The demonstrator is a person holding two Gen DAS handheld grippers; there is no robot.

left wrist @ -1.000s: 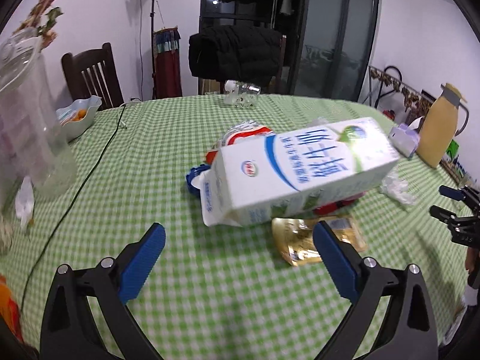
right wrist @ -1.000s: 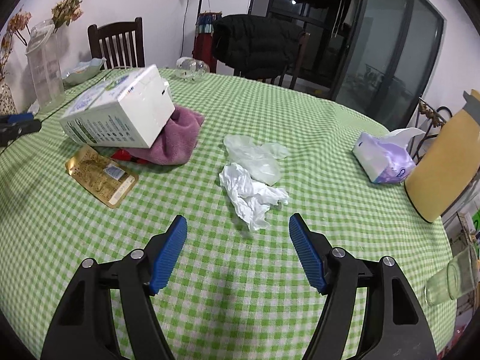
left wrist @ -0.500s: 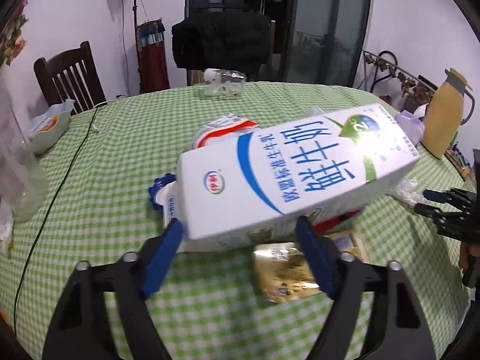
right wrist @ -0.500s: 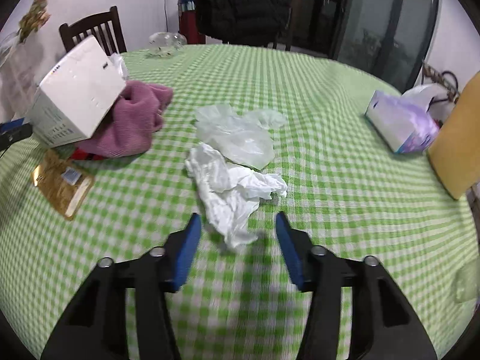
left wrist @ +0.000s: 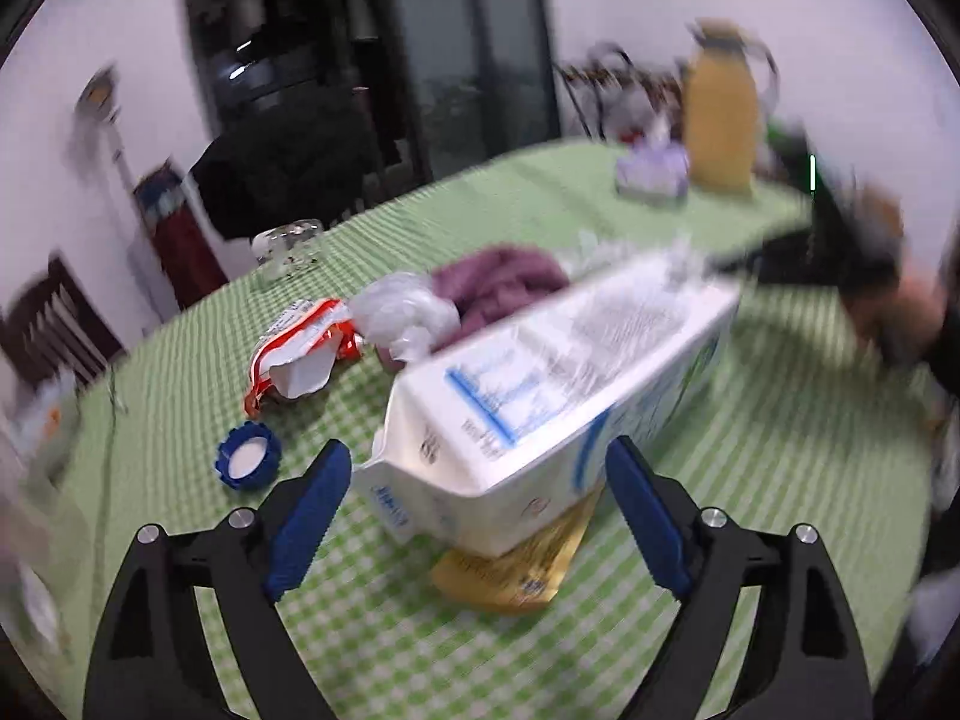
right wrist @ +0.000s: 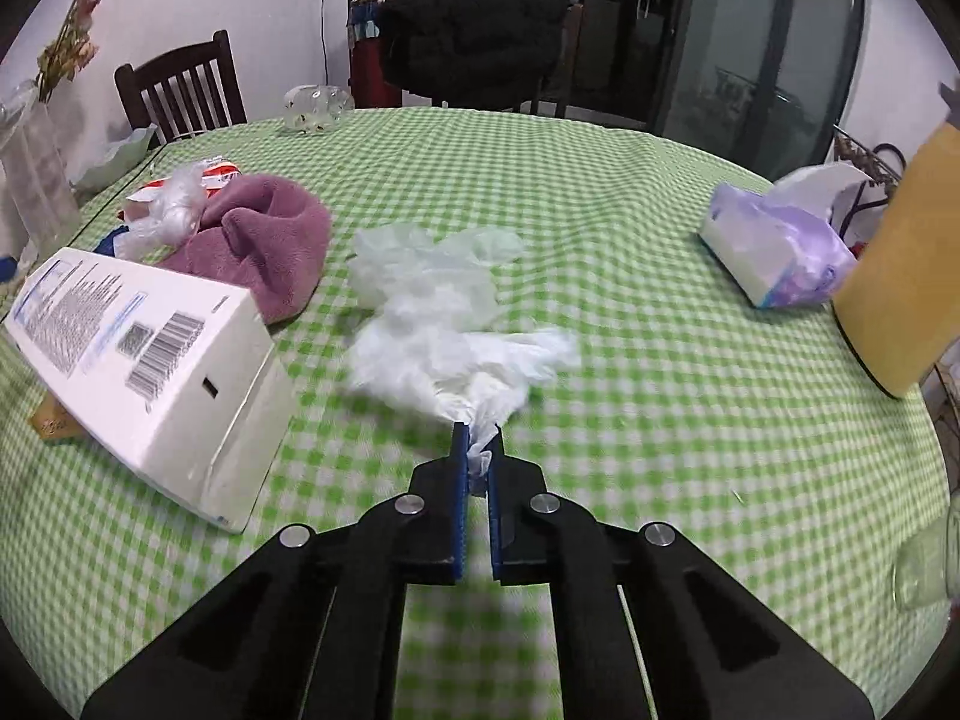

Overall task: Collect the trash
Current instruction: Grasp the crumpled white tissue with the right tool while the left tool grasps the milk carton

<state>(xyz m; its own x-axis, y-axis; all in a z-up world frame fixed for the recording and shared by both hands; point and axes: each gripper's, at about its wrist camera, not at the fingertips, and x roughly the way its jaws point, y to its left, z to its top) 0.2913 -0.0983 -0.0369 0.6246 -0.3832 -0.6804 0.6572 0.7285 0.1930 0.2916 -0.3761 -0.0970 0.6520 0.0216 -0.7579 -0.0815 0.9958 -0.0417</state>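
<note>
Right gripper (right wrist: 477,441) pinches the tissue (right wrist: 456,360) by its near tail at 6 o'clock so it lifts in one piece, while left gripper (left wrist: 474,480) is spread around the carton (left wrist: 540,384), tilted on the bench (right wrist: 630,240), jaws apparently not yet touching it.

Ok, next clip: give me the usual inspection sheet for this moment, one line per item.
Surface: round table under a green checked cloth.
Job's things: milk carton on its side, one end on a gold packet; white tissue wad; thin plastic film; red-and-white wrapper; blue bottle cap.
Clutter: purple towel, tissue pack, yellow jug, glass bowl.
Grippers: right claw shut on the tissue wad; left claw open, a finger either side of the carton's near end.
Cables: thin dark cord across the cloth, left wrist view.
Surroundings: wooden chair, dark jacket over another chair, glass doors.
</note>
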